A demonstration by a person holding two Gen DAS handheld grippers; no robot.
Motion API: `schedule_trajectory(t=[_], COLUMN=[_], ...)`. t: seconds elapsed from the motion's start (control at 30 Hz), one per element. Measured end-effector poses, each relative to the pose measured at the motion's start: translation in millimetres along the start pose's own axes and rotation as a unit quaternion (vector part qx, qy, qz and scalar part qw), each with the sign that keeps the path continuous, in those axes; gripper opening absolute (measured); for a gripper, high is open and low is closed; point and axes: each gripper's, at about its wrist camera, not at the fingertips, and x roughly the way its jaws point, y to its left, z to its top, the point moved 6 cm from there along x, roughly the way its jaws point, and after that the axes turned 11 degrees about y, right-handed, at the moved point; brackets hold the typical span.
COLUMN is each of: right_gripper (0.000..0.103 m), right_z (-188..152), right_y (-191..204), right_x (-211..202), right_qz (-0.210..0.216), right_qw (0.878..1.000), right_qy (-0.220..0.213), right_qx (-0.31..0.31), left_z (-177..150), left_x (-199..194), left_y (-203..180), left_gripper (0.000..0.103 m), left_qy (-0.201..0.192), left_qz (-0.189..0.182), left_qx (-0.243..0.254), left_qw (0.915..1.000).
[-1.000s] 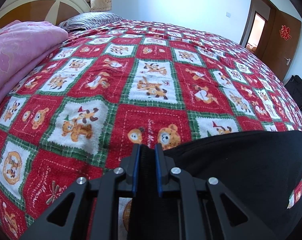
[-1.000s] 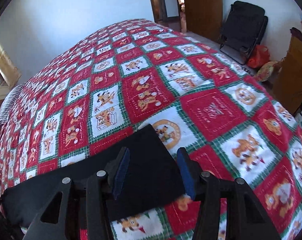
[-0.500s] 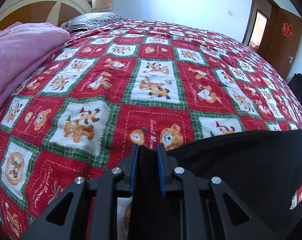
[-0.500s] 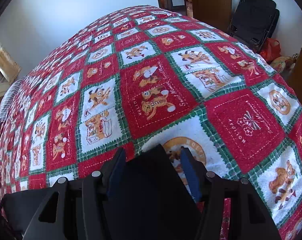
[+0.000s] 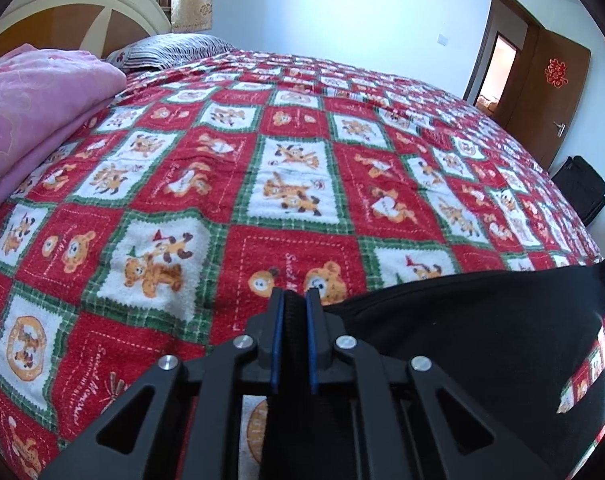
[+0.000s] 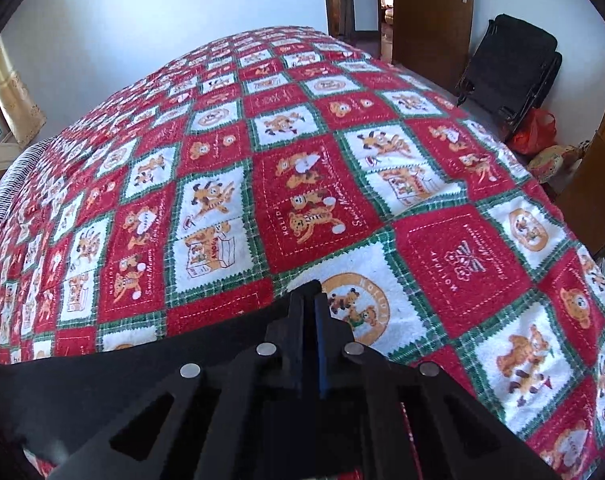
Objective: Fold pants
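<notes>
Pinching black pants [image 5: 462, 320] in the left gripper [image 5: 290, 308], blue pads squeezed onto a fabric edge at 6 o'clock. Clamped likewise in the right gripper [image 6: 308, 300], fingers drawn together on the pants [image 6: 142, 364] corner, cloth spreading toward 8 o'clock. Stretched low over the red teddy-bear bedspread [image 5: 262, 160], pink blanket [image 5: 34, 112] at 10 o'clock.

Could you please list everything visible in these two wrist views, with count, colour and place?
pants: one, black, stretched over the near bed edge between both grippers
bedspread: one, red, white and green bear checks, covering the bed
blanket: one, pink, bunched at the head end
pillow: one, striped, by the headboard
door: one, brown, far wall
folded chair: one, black, beside the door
bag: one, orange-red, on the floor
left hand-held gripper: black, blue pads, shut on pants
right hand-held gripper: black, blue pads, shut on pants
</notes>
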Motion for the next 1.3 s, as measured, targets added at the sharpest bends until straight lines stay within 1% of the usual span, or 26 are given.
schedule_trajectory(t=[0.37,0.7,1.0,1.3], right_gripper=[0.004,0.004,0.004,0.004], right_z=[-18.6,-57.8,-100.8,-145.7], right_y=[-3.3,-14.3,-35.2,-61.2], right_x=[-67.1,-119.2,-150.4,-168.1], right_qz=[0.014,0.032,0.051,0.068], right_qw=[0.998,0.994,0.992,0.99], right_qy=[-0.061,-0.101,-0.119,-0.125], right_qx=[-0.003,-0.009,0.003,0.019], left_z=[3.0,-5.6,-31.5,-64.1], left_x=[-33.6,-65.2,-92.5,-112.4], left_y=[-3.6,-4.4,-3.8,2.4], left_gripper=[0.01,0.01,0.01,0.01], left_qy=[-0.036,-0.07,-0.095,-0.11], left_qz=[-0.022,-0.051,-0.078,-0.099], left_qx=[0.0,-0.002,-0.004,-0.007], left_qw=[0.9991,0.9962,0.9924,0.9889])
